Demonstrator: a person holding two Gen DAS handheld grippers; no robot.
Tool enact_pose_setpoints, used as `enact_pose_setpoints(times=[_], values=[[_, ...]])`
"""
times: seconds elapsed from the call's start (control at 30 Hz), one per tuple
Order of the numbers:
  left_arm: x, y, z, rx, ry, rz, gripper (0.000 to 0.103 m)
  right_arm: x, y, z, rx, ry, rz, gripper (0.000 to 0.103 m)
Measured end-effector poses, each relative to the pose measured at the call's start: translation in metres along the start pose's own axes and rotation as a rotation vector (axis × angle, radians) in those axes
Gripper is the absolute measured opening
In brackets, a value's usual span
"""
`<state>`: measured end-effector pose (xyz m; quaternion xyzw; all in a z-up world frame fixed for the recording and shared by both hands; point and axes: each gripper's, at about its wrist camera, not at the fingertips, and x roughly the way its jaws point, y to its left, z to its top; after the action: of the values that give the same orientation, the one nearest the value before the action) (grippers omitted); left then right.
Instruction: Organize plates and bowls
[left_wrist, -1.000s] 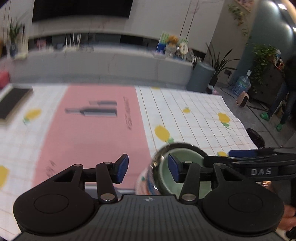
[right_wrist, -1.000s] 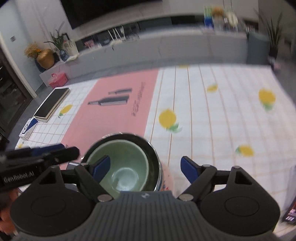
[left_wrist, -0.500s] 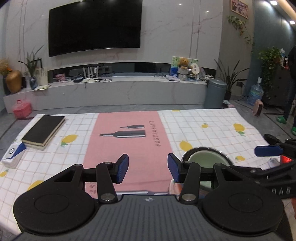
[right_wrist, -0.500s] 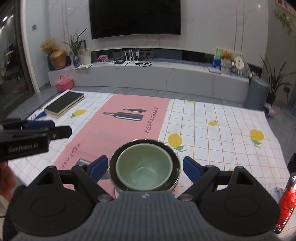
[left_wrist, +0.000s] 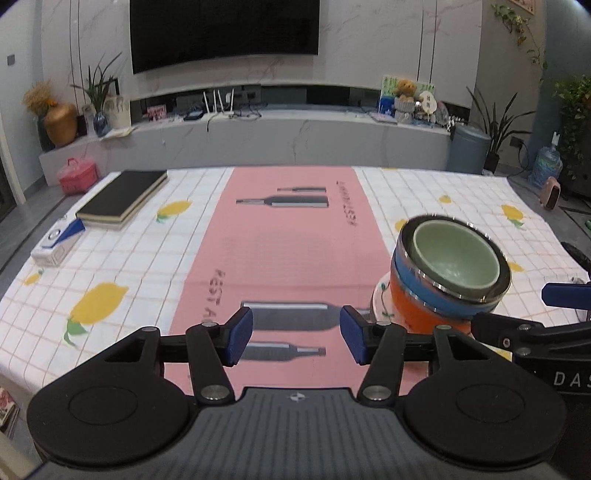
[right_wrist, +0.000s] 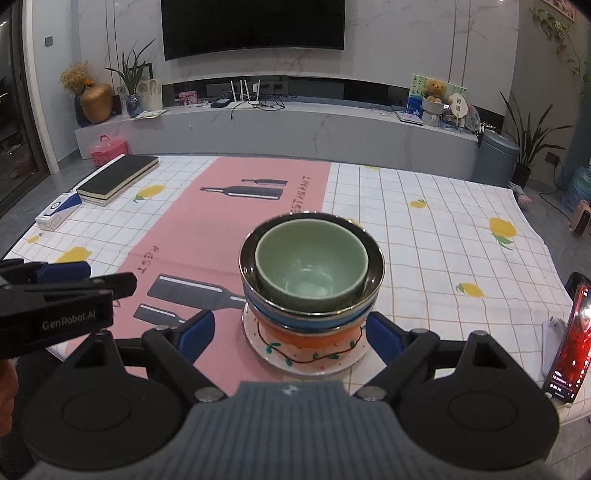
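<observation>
Both grippers have backed off from the bowl stack (right_wrist: 310, 291). Left gripper (left_wrist: 296, 338) just widened, empty; right gripper (right_wrist: 288, 338) wide, empty. Near-right, 4 bowls seem tilted on the plate (right_wrist: 332, 363); a nudge could topple them.

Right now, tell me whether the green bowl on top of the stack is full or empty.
Empty. The green bowl shows its bare glazed bottom, nothing inside. It sits nested in the steel bowl.

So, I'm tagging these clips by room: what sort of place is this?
Most likely a home living room: a wall-mounted TV above a long low console, potted plants, and a table under a lemon-print cloth holding stacked bowls.
</observation>
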<state>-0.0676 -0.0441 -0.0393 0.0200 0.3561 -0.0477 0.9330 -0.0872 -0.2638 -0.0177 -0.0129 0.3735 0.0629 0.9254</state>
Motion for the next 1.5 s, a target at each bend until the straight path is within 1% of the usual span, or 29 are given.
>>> enact_pose_setpoints(times=[0.1, 0.23, 0.53, 1.5], values=[[0.003, 0.001, -0.006, -0.007, 0.026, 0.010, 0.068, 0.003, 0.002, -0.002, 0.000, 0.016, 0.000, 0.087], [0.008, 0.000, -0.007, -0.007, 0.065, 0.021, 0.069, 0.006, 0.002, -0.006, 0.007, 0.040, 0.002, 0.087], [0.010, -0.004, -0.010, 0.012, 0.089, 0.010, 0.071, 0.008, -0.001, -0.008, 0.021, 0.062, -0.005, 0.087], [0.010, -0.007, -0.009, 0.019, 0.089, 0.011, 0.071, 0.010, -0.003, -0.008, 0.036, 0.070, -0.038, 0.087]])
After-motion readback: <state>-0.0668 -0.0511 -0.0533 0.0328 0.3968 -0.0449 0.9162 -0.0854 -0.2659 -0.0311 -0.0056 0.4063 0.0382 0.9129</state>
